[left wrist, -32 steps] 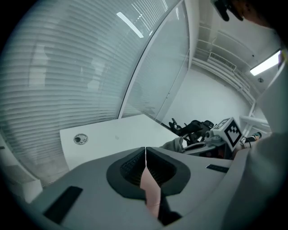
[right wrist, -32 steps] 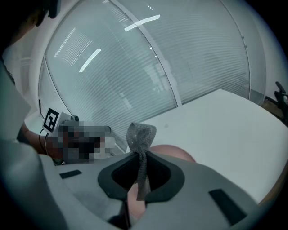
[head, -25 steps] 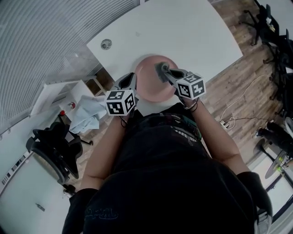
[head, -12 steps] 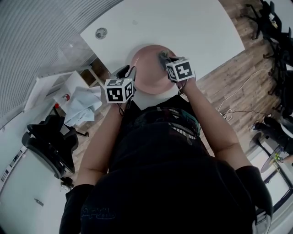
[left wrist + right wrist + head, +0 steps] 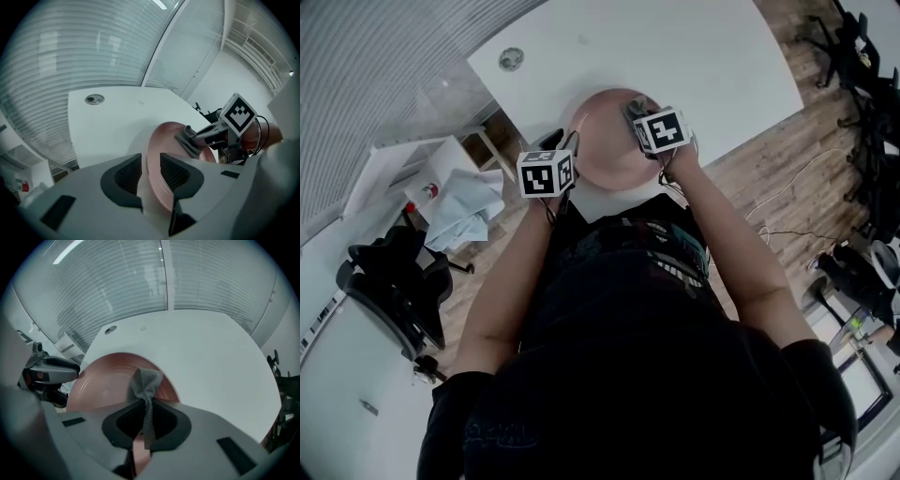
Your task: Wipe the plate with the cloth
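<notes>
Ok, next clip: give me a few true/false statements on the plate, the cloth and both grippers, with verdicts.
1. The right gripper holds a grey cloth over the pink plate. True.
2. The left gripper is clamped on the cloth. False: the plate's rim stands between its jaws, which have just been opening and stand apart.
3. The table is dark wood. False: the table is white; the floor beside it is wood.
4. In the head view the left gripper sits at the plate's left edge. True.
</notes>
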`<action>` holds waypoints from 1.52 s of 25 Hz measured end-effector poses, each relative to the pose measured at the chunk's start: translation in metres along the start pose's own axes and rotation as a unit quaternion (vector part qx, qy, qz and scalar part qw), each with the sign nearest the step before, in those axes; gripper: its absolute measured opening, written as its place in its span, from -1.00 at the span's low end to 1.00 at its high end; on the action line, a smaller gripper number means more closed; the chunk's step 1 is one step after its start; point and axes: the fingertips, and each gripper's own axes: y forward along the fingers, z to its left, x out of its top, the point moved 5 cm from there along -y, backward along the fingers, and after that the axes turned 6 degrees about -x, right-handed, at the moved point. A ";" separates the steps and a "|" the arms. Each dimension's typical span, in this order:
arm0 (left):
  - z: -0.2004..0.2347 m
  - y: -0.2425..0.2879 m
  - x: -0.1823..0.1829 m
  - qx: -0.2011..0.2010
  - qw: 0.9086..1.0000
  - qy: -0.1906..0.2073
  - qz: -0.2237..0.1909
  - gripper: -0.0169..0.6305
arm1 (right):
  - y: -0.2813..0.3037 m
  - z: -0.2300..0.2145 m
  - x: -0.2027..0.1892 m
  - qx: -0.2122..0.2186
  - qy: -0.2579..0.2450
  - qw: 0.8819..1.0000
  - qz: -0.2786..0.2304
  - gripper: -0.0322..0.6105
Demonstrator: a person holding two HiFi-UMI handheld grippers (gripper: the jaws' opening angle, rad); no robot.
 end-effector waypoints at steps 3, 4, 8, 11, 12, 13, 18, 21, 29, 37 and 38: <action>0.005 0.005 0.001 0.001 1.000 -0.001 0.003 -0.56 | 0.005 -0.001 0.002 -0.004 -0.004 1.000 0.007 -0.79; 0.007 0.007 0.000 0.001 1.000 -0.001 0.005 -0.56 | 0.006 -0.001 0.001 -0.005 -0.005 1.000 0.010 -0.79; 0.009 0.014 -0.002 0.000 1.000 -0.004 0.020 -0.56 | 0.009 0.000 0.000 -0.008 -0.014 1.000 0.021 -0.79; 0.012 0.019 -0.002 -0.002 0.999 -0.010 0.032 -0.57 | 0.010 -0.001 0.002 -0.006 -0.016 0.999 0.029 -0.79; 0.012 0.020 -0.003 -0.003 0.999 -0.012 0.036 -0.57 | 0.011 -0.001 0.003 -0.005 -0.016 0.999 0.031 -0.79; 0.013 0.021 -0.005 -0.003 0.999 -0.014 0.040 -0.61 | 0.011 -0.001 0.003 -0.004 -0.016 0.999 0.032 -0.79; 0.014 0.023 -0.007 -0.004 0.999 -0.019 0.043 -0.77 | 0.012 0.000 0.004 -0.002 -0.029 0.999 0.035 -0.79; 0.012 0.023 -0.007 -0.005 0.999 -0.015 0.046 -0.84 | 0.013 0.002 0.007 -0.004 -0.037 0.999 0.037 -0.79; 0.012 0.023 -0.007 -0.009 0.998 -0.031 0.049 -0.86 | 0.023 0.030 0.036 0.013 -0.082 0.996 0.028 -0.79; 0.013 0.023 -0.010 -0.009 0.996 -0.077 0.037 -0.86 | 0.019 0.097 0.031 0.083 -0.142 0.986 0.025 -0.79; 0.013 0.023 -0.010 -0.009 0.996 -0.080 0.034 -0.86 | 0.018 0.104 0.025 0.093 -0.149 0.984 0.029 -0.79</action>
